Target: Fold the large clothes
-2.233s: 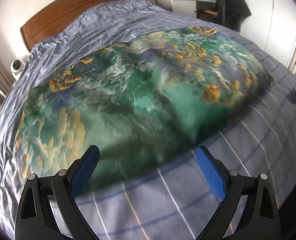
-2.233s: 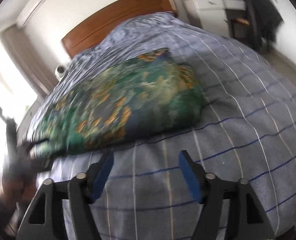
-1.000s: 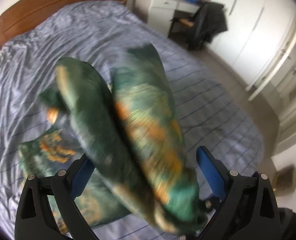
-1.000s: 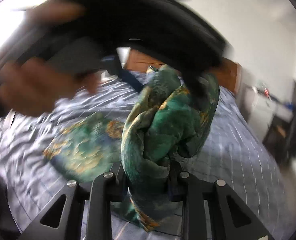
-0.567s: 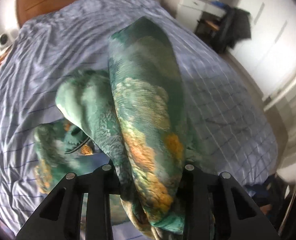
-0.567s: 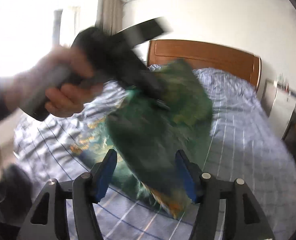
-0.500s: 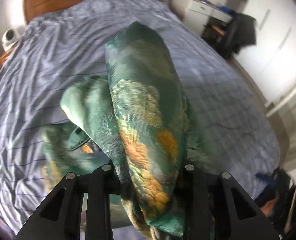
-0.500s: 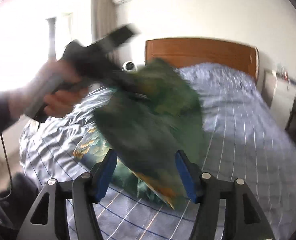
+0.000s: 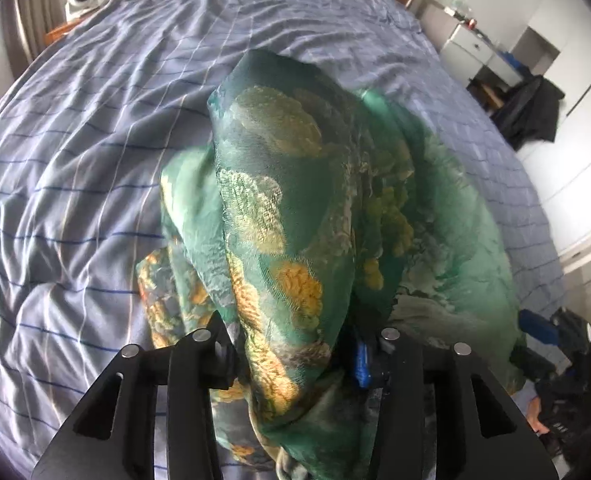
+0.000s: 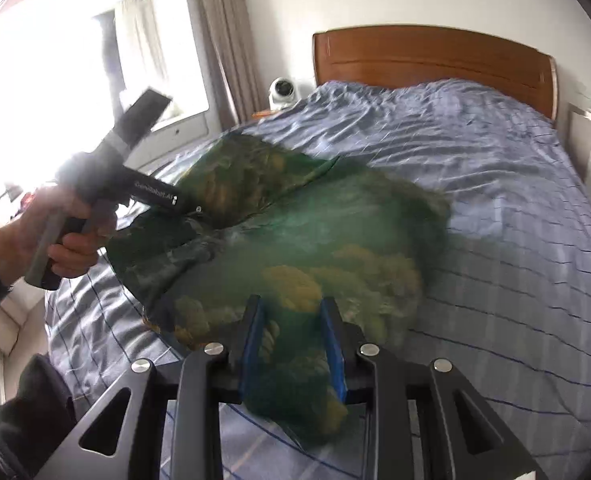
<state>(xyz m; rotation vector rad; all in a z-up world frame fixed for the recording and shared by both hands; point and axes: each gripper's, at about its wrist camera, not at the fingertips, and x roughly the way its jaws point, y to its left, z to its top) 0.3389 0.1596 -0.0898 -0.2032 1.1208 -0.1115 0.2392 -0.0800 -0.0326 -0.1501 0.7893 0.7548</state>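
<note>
Since the earlier frames, the garment (image 9: 295, 208) is lifted from flat on the bed (image 9: 75, 160) and bunched. Left gripper (image 9: 295, 356), jaws opening, and right gripper (image 10: 293, 344), jaws closing, each hold cloth. Folding is under way; spreading flat is judged next.

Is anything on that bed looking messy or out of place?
Only the green patterned cloth: it is bunched and lifted off the blue striped bedcover between both grippers, not flat. Nothing looks spilled or damaged.

The green cloth (image 9: 295, 208) hides the left fingers (image 9: 361, 364); near the bed's (image 10: 515, 200) foot it blurs.
</note>
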